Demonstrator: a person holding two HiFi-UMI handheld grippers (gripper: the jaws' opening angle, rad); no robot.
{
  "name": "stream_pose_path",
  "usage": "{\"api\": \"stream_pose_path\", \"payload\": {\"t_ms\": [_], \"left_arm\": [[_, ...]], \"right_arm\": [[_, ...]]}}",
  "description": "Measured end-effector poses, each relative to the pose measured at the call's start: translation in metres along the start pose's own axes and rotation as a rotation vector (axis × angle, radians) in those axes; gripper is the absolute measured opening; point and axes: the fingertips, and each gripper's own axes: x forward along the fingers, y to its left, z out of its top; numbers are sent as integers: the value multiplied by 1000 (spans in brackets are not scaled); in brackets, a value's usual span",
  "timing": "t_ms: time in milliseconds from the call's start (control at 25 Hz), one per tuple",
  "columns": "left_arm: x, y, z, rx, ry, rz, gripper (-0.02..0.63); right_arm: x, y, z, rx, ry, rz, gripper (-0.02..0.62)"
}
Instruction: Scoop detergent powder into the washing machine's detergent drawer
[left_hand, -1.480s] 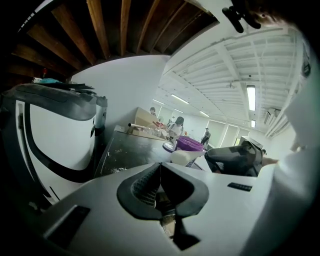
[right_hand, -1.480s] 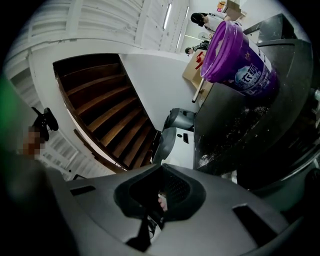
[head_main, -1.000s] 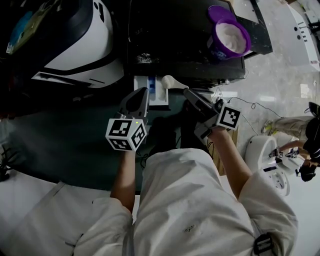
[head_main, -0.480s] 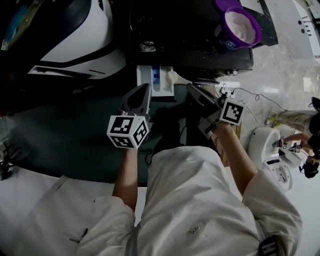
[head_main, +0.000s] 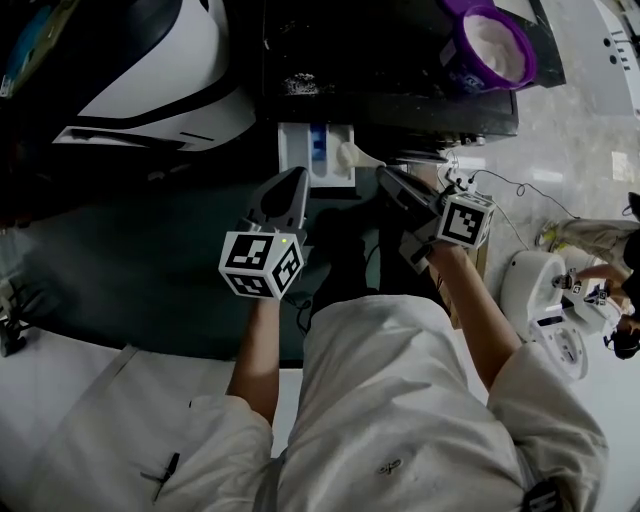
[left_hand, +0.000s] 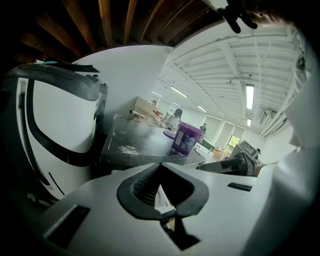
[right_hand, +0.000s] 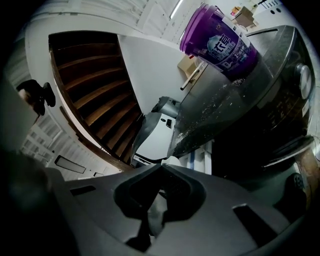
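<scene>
Right gripper (head_main: 386, 176) jaws are clamped on the handle of the one white scoop (head_main: 351, 157), forearm reaching forward; the scoop's long axis points up-left, its bowl at the right edge of the open detergent drawer (head_main: 298, 152). Left gripper (head_main: 290, 182) jaws are pressed together, empty, just short of the drawer. One purple powder tub (head_main: 492, 48) stands on the washing machine (head_main: 380, 70)

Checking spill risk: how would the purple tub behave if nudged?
The purple tub is open and well filled with powder, so probably heavy, hard to tip. It stands near the edge of the washer top; a hard shove might slide it off.
</scene>
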Motion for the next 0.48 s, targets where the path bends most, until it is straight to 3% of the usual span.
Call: {"api": "stream_pose_path", "payload": {"t_ms": [480], "left_arm": [[5,-1,-4,2,3,4,20]], "right_arm": [[9,-35,-24,-70,67,-63,5]]}}
